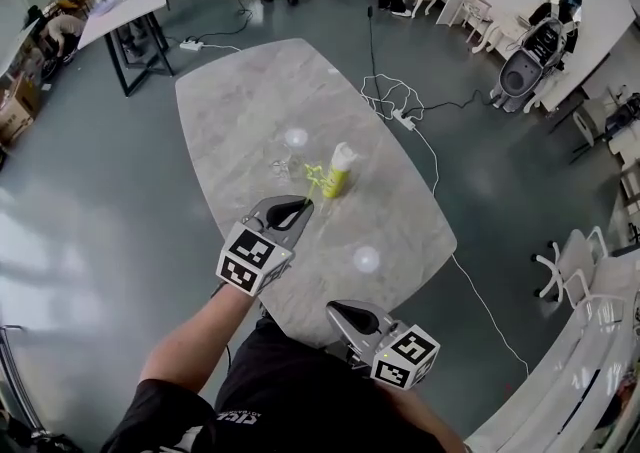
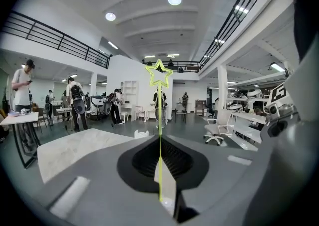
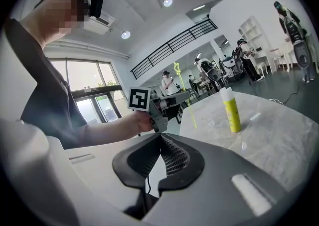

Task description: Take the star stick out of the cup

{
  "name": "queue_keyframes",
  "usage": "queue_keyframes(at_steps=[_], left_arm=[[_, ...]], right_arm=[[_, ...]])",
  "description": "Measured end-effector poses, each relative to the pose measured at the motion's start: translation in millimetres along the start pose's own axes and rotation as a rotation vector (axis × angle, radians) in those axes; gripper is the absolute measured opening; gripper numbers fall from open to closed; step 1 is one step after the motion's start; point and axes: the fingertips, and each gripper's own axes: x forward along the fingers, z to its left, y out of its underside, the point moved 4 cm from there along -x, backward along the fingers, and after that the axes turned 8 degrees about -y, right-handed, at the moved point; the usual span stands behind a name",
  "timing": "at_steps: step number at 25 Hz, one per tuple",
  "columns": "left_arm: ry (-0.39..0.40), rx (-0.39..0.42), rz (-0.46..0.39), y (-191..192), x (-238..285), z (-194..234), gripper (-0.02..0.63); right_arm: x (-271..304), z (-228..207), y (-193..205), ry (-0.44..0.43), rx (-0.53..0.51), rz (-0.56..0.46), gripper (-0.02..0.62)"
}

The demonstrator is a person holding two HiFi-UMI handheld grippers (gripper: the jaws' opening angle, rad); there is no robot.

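My left gripper is shut on the thin yellow-green star stick above the marble table. In the left gripper view the stick rises straight up from the closed jaws, with its star at the top. A clear cup, hard to make out, sits on the table just beyond, apart from the stick. My right gripper hangs at the table's near edge, shut and empty. From the right gripper view I see the left gripper and the stick.
A yellow bottle with a white cap stands upright right of the stick; it also shows in the right gripper view. Cables and a power strip lie on the floor past the table. White chairs stand at the right.
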Motion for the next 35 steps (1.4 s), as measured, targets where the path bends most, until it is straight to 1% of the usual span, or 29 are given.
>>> queue_keyframes(at_steps=[3,6,12,19,25,31,35], left_arm=[[0.016,-0.026,0.014,7.4,-2.8,-12.2,0.009],[0.034,-0.059,0.033,22.8,-4.3,-22.1,0.008],[0.057,-0.075,0.075,52.1,-0.8,-24.9,0.008],[0.056,-0.041,0.1,74.6,12.5,-9.1,0.008],[0.065,-0.042,0.162,102.1,28.0,10.8,0.008],[0.113,-0.031,0.234,137.8,48.8,25.7,0.008],[0.136,-0.03,0.257,147.2,64.5,34.3,0.008]], right_arm=[[-4.0,4.7,-0.6,0.007,0.003,0.005,0.012],[-3.7,6.2,1.0,0.015,0.004,0.01,0.012],[6.8,2.7,6.5,0.031,0.011,0.032,0.012],[28.0,-8.8,7.3,0.034,0.03,0.067,0.012],[55.0,-18.8,2.2,0.021,0.054,0.098,0.012],[83.2,-34.2,-2.1,0.035,0.071,0.111,0.012],[93.6,-46.1,-12.3,0.058,0.083,0.102,0.012]])
